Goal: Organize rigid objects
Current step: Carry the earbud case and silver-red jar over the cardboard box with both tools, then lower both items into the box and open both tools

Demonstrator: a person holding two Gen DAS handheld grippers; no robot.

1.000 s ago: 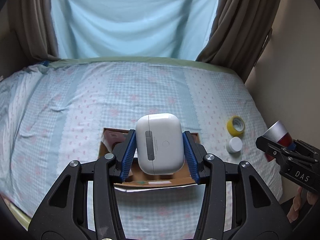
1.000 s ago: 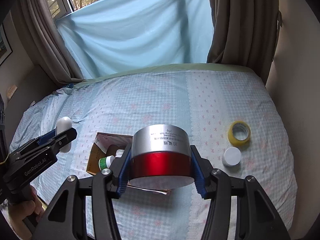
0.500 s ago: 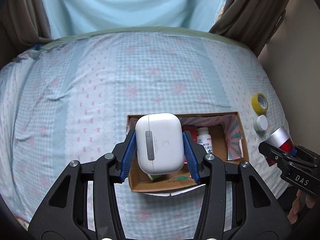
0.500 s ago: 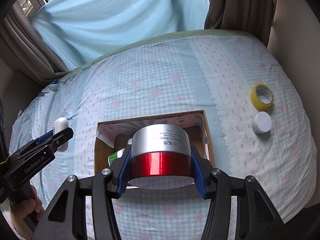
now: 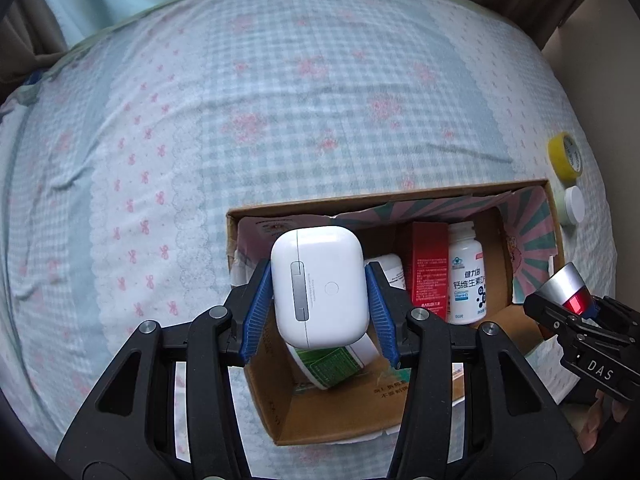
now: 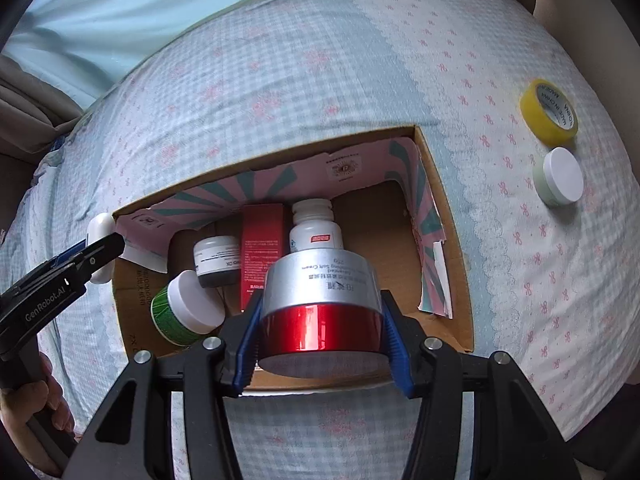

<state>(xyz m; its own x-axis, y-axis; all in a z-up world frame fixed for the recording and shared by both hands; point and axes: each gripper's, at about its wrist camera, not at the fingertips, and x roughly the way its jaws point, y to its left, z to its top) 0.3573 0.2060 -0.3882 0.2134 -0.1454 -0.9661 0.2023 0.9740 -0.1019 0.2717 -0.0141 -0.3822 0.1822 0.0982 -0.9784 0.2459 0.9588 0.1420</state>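
Left gripper point(image 5: 319, 312) clamps earbud case point(image 5: 320, 286), right gripper point(image 6: 321, 338) clamps cream jar point(image 6: 320, 300), both over cardboard box point(image 6: 444, 216) (prob. for dropping in).

A: Lighting check?

B: Soft, even daylight, likely from the curtained window at the top edge of both views. No hard shadows on the bed point(image 5: 280, 92); the inside of the cardboard box point(image 6: 448, 240) is a bit dimmer.

A: Glare?

B: A streak of specular highlight on the red band of the silver-and-red jar point(image 6: 320, 300). White earbud case point(image 5: 320, 286) is bright but not clipped.

A: Sharpness?

B: Centre is crisp, label print readable. Heavy fisheye bowing, dark vignette in the corners, slight softness toward the rim.
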